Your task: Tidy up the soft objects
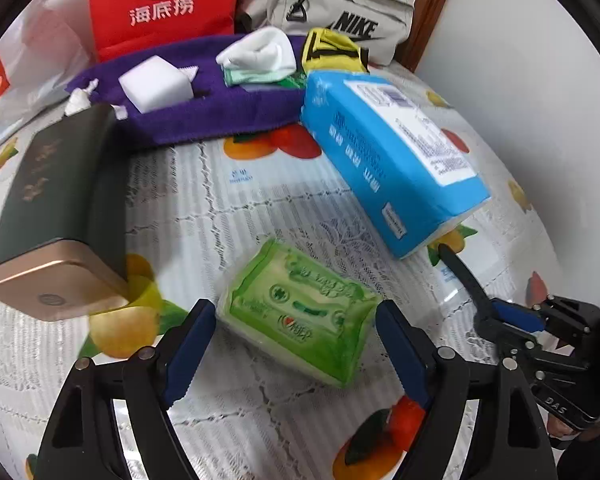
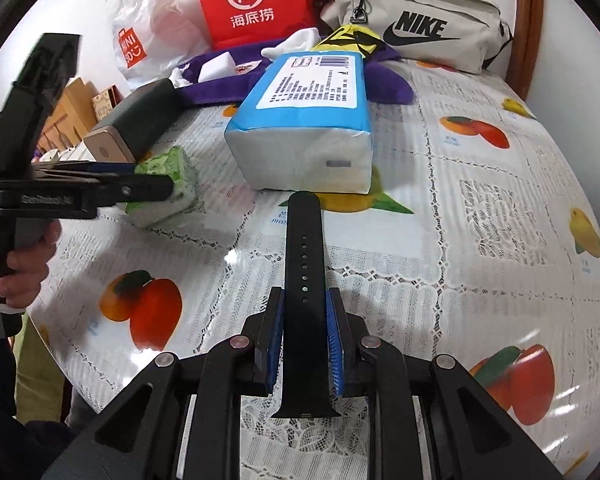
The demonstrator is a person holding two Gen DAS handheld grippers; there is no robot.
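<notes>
With sponge and socks on the purple towel, much remains: your spread left tool straddles the green tissue pack near it, and your right tool pinches a black watch strap.
</notes>
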